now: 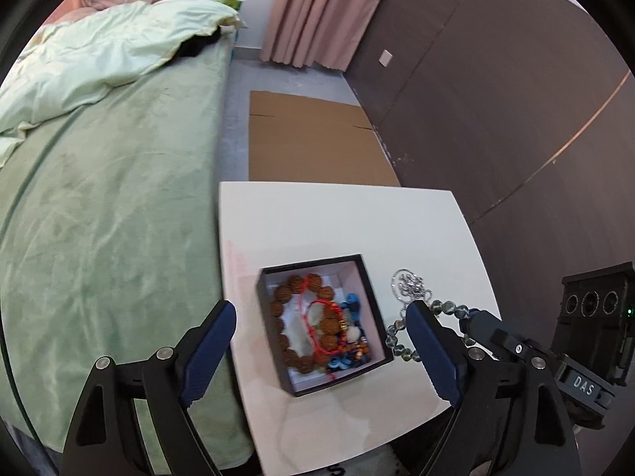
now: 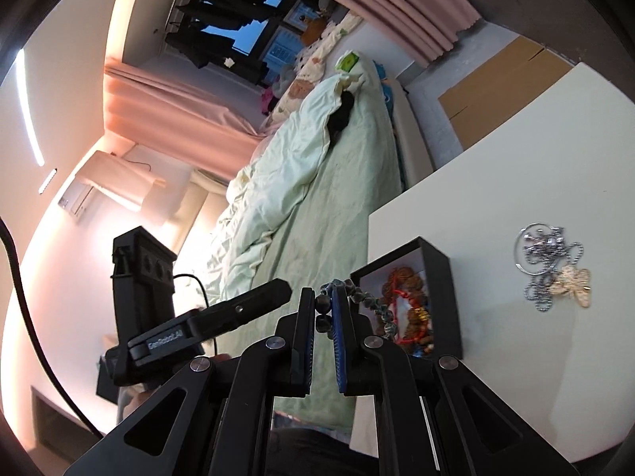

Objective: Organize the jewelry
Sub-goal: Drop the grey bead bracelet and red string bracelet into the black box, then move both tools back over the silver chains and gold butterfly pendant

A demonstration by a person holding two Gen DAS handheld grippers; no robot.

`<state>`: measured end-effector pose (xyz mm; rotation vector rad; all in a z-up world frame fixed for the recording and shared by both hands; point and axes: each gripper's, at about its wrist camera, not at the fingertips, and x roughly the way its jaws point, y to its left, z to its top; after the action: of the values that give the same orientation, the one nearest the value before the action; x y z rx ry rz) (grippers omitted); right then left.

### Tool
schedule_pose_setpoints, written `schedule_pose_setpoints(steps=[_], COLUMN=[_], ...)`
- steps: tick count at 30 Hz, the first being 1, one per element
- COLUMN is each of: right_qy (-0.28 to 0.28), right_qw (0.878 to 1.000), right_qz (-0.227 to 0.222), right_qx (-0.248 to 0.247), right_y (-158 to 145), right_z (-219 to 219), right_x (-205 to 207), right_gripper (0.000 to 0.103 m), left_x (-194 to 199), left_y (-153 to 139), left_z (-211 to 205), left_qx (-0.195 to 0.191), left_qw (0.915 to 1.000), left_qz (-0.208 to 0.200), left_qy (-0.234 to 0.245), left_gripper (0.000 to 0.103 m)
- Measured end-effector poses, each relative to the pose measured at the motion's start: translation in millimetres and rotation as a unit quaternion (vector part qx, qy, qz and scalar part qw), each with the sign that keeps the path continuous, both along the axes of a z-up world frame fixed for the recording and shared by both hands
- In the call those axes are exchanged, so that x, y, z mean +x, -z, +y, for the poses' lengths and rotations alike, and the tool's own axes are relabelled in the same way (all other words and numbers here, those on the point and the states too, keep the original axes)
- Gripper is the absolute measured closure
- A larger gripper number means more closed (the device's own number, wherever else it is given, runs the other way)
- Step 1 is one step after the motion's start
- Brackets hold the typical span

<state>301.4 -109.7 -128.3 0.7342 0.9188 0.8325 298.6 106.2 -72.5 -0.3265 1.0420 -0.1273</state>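
A black box (image 1: pixel 313 261) with a white inside sits on the white table (image 1: pixel 337 218). It holds a brown bead bracelet (image 1: pixel 285 297), a red cord (image 1: pixel 313 317) and blue beads (image 1: pixel 351 305). My left gripper (image 1: pixel 319 307) hovers open above the box with nothing between its fingers. My right gripper (image 2: pixel 322 297) is shut on a dark green bead bracelet (image 2: pixel 323 319), which trails over the near wall of the box (image 2: pixel 440 273). From the left wrist, that bracelet (image 1: pixel 448 307) hangs just right of the box. A silver chain (image 2: pixel 547 261) with a pale butterfly charm (image 2: pixel 575 281) lies on the table beyond.
A bed with a green sheet (image 1: pixel 99 218) and pale duvet (image 1: pixel 99 51) runs along the table's left edge. Flat cardboard (image 1: pixel 309 139) lies on the floor behind the table. A dark panelled wall (image 1: pixel 496 99) and a pink curtain (image 1: pixel 309 8) stand further back.
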Motion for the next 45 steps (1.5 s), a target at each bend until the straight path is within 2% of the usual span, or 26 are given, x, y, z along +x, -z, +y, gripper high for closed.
schedule_pose_setpoints(steps=[2, 4, 5, 6, 8, 12, 17, 18, 20, 22, 23, 24, 26, 27, 31, 37, 45], right_qy=[-0.007, -0.025, -0.031, -0.037, -0.03, -0.008, 0.029, 0.035, 0.047, 0.052, 0.055, 0.06, 0.074, 0.078, 0.074, 0.098, 0.115], right_qw=[1.0, 0.999, 0.999, 0.998, 0.999, 0.999, 0.997, 0.997, 0.995, 0.995, 0.995, 0.994, 0.992, 0.991, 0.991, 0.987, 0.982], right_qz=[0.002, -0.016, -0.018, -0.011, 0.005, 0.018, 0.005, 0.004, -0.001, -0.004, -0.004, -0.004, -0.007, -0.008, 0.007, 0.005, 0.01], right_qx=[0.004, -0.017, -0.03, -0.039, -0.039, -0.043, -0.073, -0.076, -0.085, -0.088, -0.089, -0.092, -0.103, -0.106, -0.108, -0.125, -0.149], right_y=[-1, -4, -4, 0, 9, 18, 8, 6, 2, -3, -5, -6, -9, -9, -5, -4, 5], right_z=[7, 19, 24, 29, 27, 8, -24, -29, -40, -52, -55, -59, -64, -68, -77, -105, -133], right_x=[3, 4, 4, 5, 6, 2, -9, -11, -15, -18, -19, -19, -20, -20, -20, -22, -23], right_gripper=[0.093, 0.092, 0.083, 0.058, 0.038, 0.038, 0.038, 0.038, 0.038, 0.038, 0.033, 0.023, 0.01, 0.009, 0.009, 0.009, 0.009], left_x=[-2, -5, -6, -7, -10, -16, -20, -21, -21, -21, -21, -22, -22, -22, -22, -18, -7], left_y=[-3, -5, -6, -7, -9, -11, -14, -14, -13, -14, -15, -15, -16, -17, -18, -21, -11], left_z=[7, 13, 15, 16, 15, 7, -4, -8, -17, -26, -30, -35, -44, -48, -65, -93, -117], left_qx=[0.0, -0.001, -0.002, -0.003, -0.003, 0.0, -0.003, -0.002, 0.002, 0.005, 0.006, 0.008, 0.013, 0.015, 0.024, 0.042, 0.041], left_qw=[1.0, 0.9999, 0.9999, 0.9999, 0.9999, 1.0, 0.9998, 0.9998, 0.9996, 0.9994, 0.9993, 0.9991, 0.9989, 0.9987, 0.9982, 0.9965, 0.996], left_qz=[-0.001, 0.0, 0.0, 0.0, -0.001, -0.004, -0.008, -0.008, -0.008, -0.009, -0.009, -0.01, -0.011, -0.012, -0.017, -0.025, -0.024], left_qy=[-0.008, -0.014, -0.015, -0.015, -0.014, 0.002, 0.015, 0.019, 0.026, 0.034, 0.036, 0.039, 0.044, 0.046, 0.053, 0.068, 0.076], left_gripper=[0.015, 0.015, 0.015, 0.015, 0.015, 0.015, 0.012, 0.01, 0.0, 0.0, 0.0, 0.0, 0.0, 0.0, 0.0, 0.0, 0.0])
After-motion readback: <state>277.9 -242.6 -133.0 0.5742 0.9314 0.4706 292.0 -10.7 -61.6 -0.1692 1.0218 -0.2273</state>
